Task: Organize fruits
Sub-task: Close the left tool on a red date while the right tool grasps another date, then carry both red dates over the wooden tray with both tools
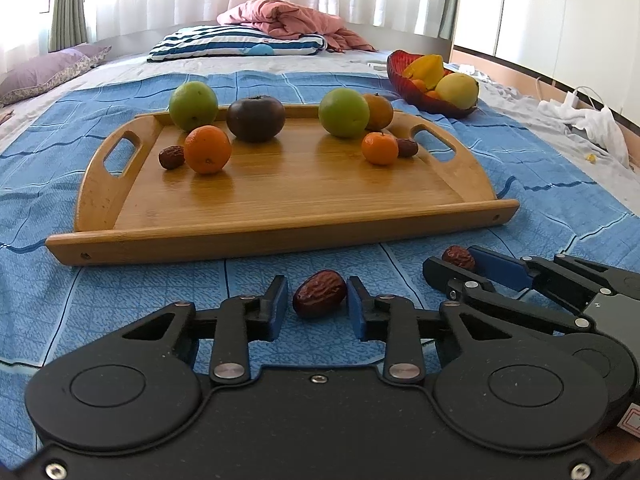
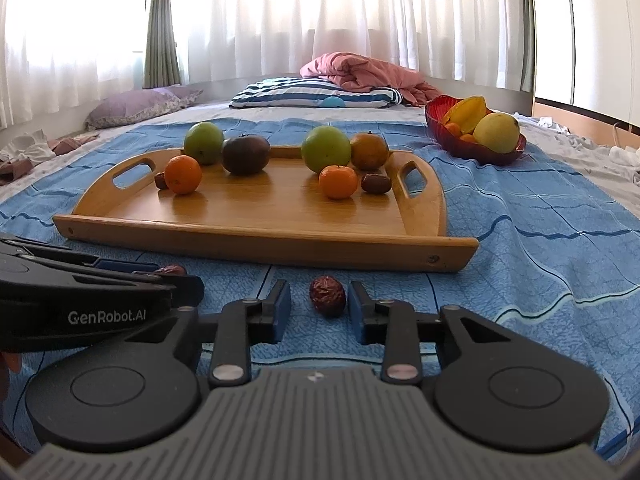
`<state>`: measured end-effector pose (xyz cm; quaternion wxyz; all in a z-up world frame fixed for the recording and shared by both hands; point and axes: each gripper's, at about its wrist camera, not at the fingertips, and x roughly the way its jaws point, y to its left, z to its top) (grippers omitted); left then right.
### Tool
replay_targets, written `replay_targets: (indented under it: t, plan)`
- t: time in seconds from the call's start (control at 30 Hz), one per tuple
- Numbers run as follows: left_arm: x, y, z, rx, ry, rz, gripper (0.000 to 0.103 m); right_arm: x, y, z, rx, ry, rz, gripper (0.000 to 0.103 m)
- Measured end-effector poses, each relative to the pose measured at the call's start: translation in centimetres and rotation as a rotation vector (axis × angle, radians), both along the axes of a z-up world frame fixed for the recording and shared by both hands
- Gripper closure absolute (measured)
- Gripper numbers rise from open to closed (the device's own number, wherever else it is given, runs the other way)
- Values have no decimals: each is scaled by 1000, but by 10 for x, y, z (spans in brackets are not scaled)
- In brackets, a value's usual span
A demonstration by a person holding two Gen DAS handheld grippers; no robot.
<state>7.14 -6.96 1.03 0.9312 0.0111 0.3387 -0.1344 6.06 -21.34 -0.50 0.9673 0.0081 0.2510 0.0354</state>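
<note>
Here each gripper straddles its own date on the blue cloth, just short of the tray. The left gripper stands part open around a date, its right pad just touching, gripping nothing yet. The right gripper, at its 3 o'clock, is likewise open around the other date. Judging by the mirrored fruit on the tray, the next move is closing gently, then lifting toward 12 o'clock
</note>
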Motion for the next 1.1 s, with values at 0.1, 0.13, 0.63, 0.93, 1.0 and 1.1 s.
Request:
replay_targets:
  t: [0.1, 0.13, 0.63, 0.93, 1.0, 1.1]
  plan:
    - [0, 0, 0, 1, 0, -1, 75, 0, 1, 0, 0, -3, 3, 70]
    - [0, 0, 0, 0, 0, -1, 76, 0, 2, 0, -1, -4, 5, 73]
    - [-5, 0, 5, -2, -30, -8, 77, -1, 7, 3, -12, -3, 16, 80]
    - [-7, -1, 19, 11, -65, -9, 77, -1, 6, 13, -6, -27, 12, 80]
    - [-6, -1, 22, 13, -68, -7, 77, -1, 7, 15, -6, -33, 10, 80]
    - [-4, -1, 25, 11, -70, -5, 77, 1, 7, 18, -3, -37, 7, 80]
